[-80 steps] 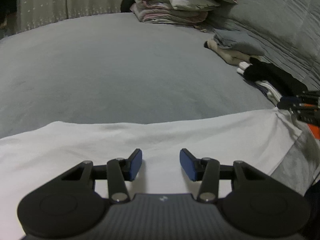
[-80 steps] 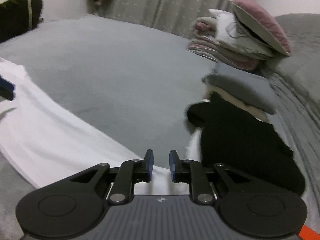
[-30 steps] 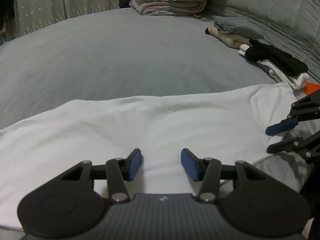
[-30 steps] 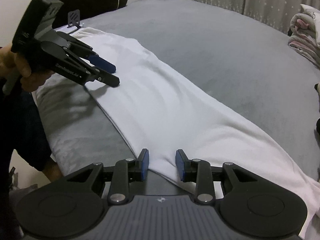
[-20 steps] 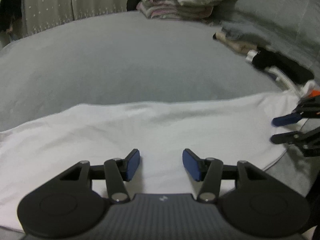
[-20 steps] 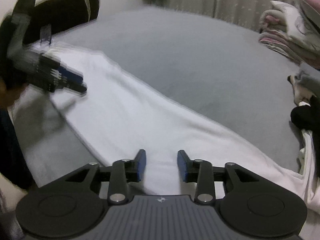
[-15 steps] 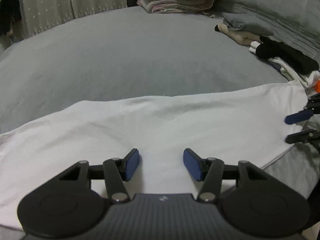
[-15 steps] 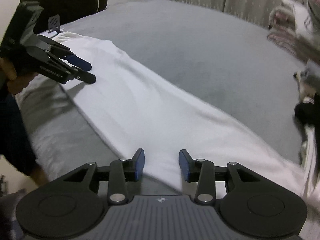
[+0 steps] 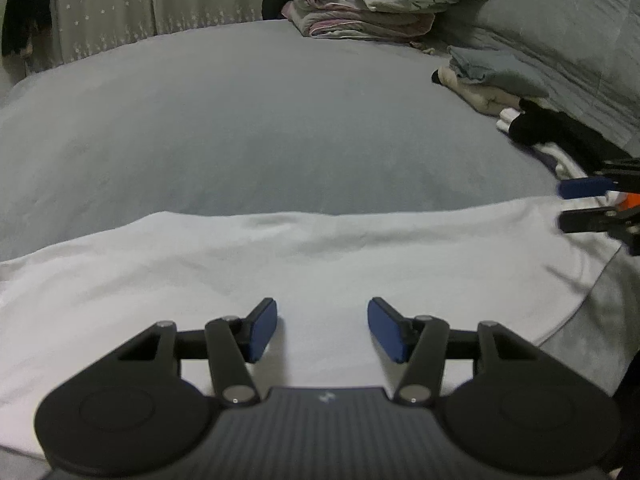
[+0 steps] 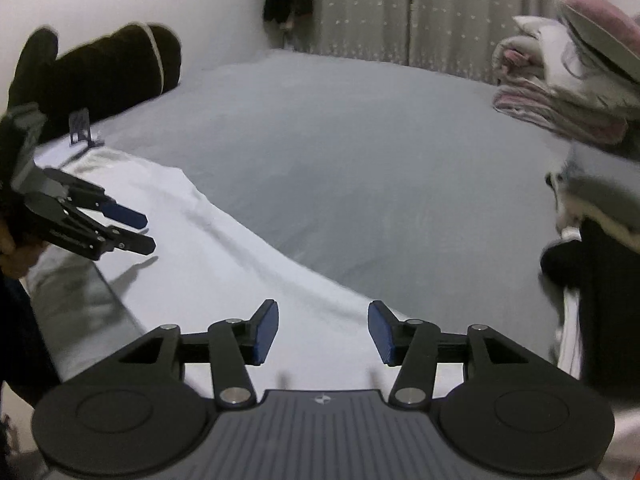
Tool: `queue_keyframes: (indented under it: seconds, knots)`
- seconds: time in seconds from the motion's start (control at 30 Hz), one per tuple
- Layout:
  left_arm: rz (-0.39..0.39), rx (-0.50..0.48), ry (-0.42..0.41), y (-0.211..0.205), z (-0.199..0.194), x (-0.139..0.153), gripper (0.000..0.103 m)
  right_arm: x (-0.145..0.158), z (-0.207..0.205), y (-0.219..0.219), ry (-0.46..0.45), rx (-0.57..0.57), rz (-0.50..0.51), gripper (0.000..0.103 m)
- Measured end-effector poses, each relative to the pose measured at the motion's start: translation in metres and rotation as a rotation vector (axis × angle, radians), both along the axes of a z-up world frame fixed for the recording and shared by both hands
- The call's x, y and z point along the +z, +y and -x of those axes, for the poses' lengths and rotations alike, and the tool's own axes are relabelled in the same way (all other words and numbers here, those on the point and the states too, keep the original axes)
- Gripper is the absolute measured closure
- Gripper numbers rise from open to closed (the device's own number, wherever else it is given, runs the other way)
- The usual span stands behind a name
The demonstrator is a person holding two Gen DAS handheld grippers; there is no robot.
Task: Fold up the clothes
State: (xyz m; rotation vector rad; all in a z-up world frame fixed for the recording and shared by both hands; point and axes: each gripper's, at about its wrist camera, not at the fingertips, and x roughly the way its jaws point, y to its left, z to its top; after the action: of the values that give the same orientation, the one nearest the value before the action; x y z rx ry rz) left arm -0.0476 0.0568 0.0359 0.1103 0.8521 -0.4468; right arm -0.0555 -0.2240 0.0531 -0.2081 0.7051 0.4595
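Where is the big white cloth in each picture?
Left wrist view: the white cloth spans the lower half, under the left tongs.
Right wrist view: the white cloth runs from mid-left down to bottom centre.
Shared landmark: the folded pink-and-white bedding at the bed's far end.

grey bed (image 9: 260,120), starred curtains (image 9: 108,8)

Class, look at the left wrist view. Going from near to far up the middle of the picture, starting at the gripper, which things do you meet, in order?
left gripper → white garment → grey bed cover → folded bedding stack
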Motion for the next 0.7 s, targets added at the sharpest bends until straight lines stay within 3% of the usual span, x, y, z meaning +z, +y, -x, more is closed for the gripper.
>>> queue_keyframes:
  seconds: [0.17, 0.4, 0.43, 0.57, 0.7]
  knots:
    - [0.01, -0.018, 0.01, -0.01, -0.007, -0.003, 0.051, -0.002, -0.041, 0.018, 0.042, 0.101, 0.012, 0.047]
    - [-0.012, -0.047, 0.019, -0.019, -0.014, -0.01, 0.048, -0.026, -0.09, 0.039, 0.149, 0.231, 0.043, 0.049]
    - [-0.013, -0.052, 0.019, -0.019, -0.014, -0.01, 0.048, -0.029, -0.092, 0.04, 0.167, 0.243, 0.04, 0.053]
    - [-0.011, -0.071, 0.02, -0.019, -0.017, -0.009, 0.047, -0.032, -0.09, 0.046, 0.181, 0.3, 0.03, 0.092]
    - [0.037, -0.067, 0.049, -0.014, -0.026, -0.007, 0.047, -0.026, -0.086, 0.051, 0.168, 0.328, 0.01, 0.093]
